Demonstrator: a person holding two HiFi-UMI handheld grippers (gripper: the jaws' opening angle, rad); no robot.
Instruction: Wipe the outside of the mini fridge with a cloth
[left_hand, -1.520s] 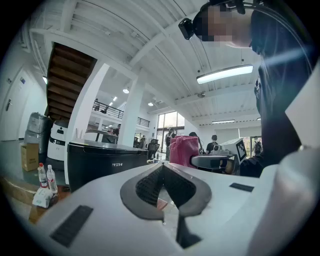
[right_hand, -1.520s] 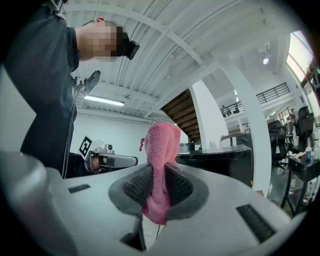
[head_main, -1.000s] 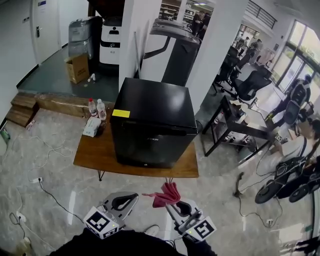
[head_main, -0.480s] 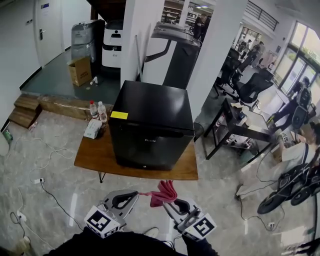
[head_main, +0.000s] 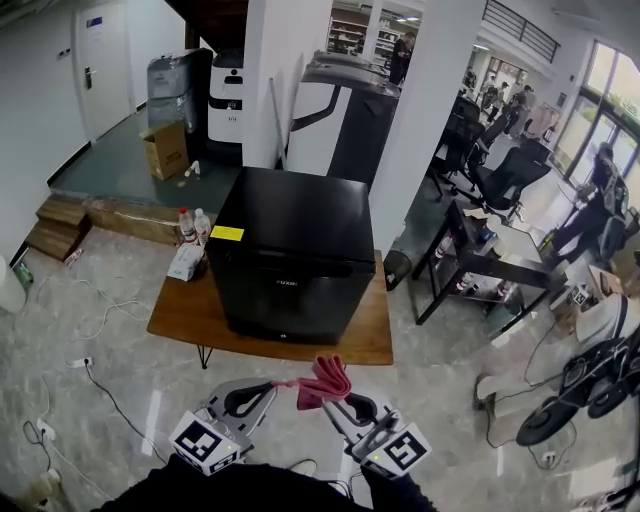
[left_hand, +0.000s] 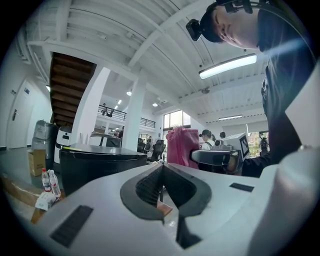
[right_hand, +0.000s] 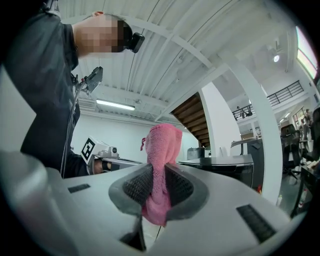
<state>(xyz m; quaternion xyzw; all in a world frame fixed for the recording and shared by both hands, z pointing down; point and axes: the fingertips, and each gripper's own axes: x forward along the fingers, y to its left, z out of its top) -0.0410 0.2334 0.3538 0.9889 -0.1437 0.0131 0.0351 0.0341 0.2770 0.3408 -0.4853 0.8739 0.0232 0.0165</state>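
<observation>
The black mini fridge (head_main: 290, 250) stands on a low wooden table (head_main: 180, 312), with a yellow sticker on its top. It also shows in the left gripper view (left_hand: 100, 165) and in the right gripper view (right_hand: 220, 167). Both grippers hang low in front of me, short of the table and apart from the fridge. My right gripper (head_main: 335, 400) is shut on a pink cloth (head_main: 320, 380), which sticks up from between the jaws (right_hand: 162, 145). My left gripper (head_main: 268, 390) is shut with nothing in it, its jaws meeting in its own view (left_hand: 161, 169). The cloth (left_hand: 181, 145) appears there beside it.
Two water bottles (head_main: 193, 224) and a white packet (head_main: 184, 260) sit on the table's left end. Cables (head_main: 95, 385) trail over the shiny floor on the left. A white pillar (head_main: 430, 110) rises behind the fridge, and a black desk (head_main: 480, 262) with office chairs stands to the right.
The head view has tilted slightly, so the fridge sits a little lower and further left in the picture. Both grippers keep their places and the right one still holds the cloth.
</observation>
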